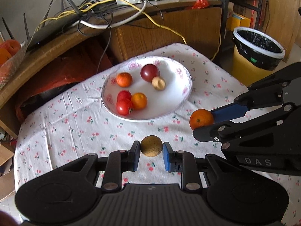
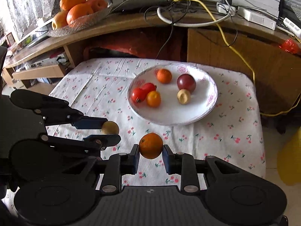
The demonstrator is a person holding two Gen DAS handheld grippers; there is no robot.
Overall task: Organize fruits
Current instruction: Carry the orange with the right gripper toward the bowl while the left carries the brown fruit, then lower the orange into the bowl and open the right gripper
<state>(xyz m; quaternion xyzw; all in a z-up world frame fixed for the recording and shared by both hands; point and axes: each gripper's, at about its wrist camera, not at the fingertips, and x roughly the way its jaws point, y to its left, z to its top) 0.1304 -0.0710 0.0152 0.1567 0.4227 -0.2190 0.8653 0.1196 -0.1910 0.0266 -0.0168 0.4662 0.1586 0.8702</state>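
Left gripper point(image 1: 151, 151): black jointed linkage, blue flat pads. Jaws clenched on a small brown fruit point(image 1: 151, 146), round, with a matte, rough, speckled skin; a pad presses each flank. The fruit is held above the tablecloth point(image 1: 75, 128), a white wrinkled fabric with a small pink cherry print.

Right gripper point(image 2: 151, 151): same build. Jaws clenched on an orange point(image 2: 151, 145), a smooth, slightly dimpled, glossy sphere, pinched between the blue pads and clear of the cloth. From the left wrist view it sits to the right of the left jaws, near them but apart.

Ahead of both sets of jaws: a shallow round plate point(image 1: 180, 101), glazed white ceramic, pink floral pattern on the rim, resting on the cloth. It holds six pieces:
- two red glossy tomatoes point(image 1: 124, 102), touching each other
- one small orange fruit point(image 1: 139, 100) against the tomatoes
- another small orange-red fruit point(image 1: 124, 79), set apart
- one dark purple-red smooth plum point(image 1: 150, 72)
- one pale tan fruit point(image 1: 158, 83), touching the plum

Beyond the plate: curved wooden desk point(image 2: 131, 21) with tangled cables. A clear textured glass dish point(image 2: 79, 23) on it holds large oranges and apples. Far right of the left jaws: yellow bin point(image 1: 257, 56), black liner.
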